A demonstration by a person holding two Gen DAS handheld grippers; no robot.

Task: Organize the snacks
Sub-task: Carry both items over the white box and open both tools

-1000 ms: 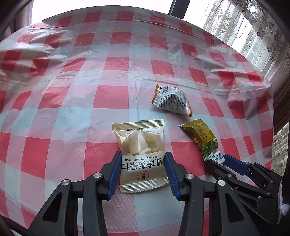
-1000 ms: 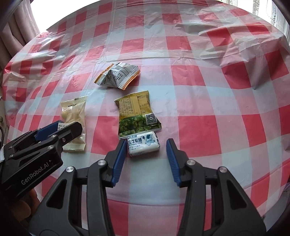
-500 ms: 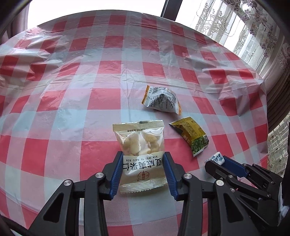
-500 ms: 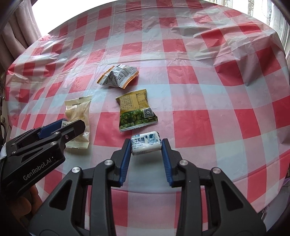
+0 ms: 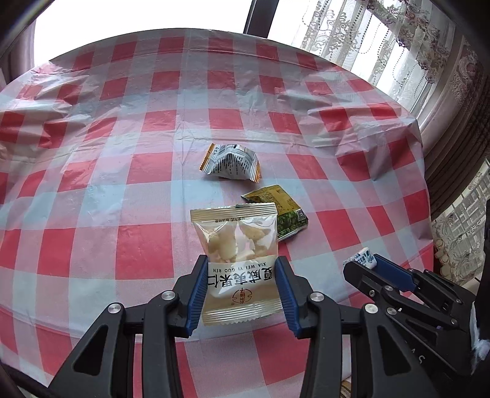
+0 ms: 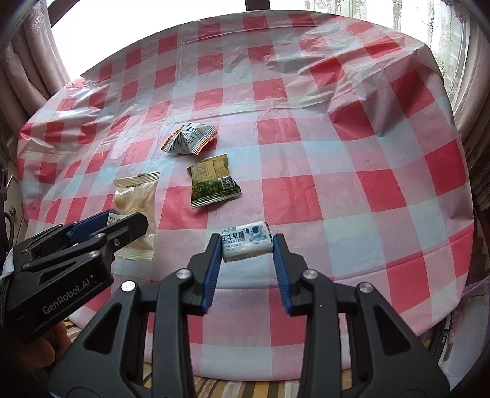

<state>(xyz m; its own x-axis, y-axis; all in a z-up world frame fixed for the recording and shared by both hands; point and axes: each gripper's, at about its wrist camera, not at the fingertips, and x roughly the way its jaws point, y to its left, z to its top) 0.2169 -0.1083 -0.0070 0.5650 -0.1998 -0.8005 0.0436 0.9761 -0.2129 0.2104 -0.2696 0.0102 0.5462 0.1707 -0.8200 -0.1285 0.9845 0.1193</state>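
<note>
A round table is covered by a red-and-white checked plastic cloth (image 5: 153, 128), wrinkled and puckered toward 2 o'clock. Lace curtains (image 5: 346, 39) are seen at 1 o'clock, with bright window light behind them. A dark upright post (image 5: 258, 15) is seen at 12 o'clock. A plain pinkish curtain (image 6: 27, 61) is hung at 10 o'clock. A striped fabric (image 6: 223, 387) is glimpsed at 6 o'clock under the table edge.

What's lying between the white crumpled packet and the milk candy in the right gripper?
The green and yellow packet lies between the crumpled packet and the milk candy that the right gripper holds; the right wrist view shows it.
</note>
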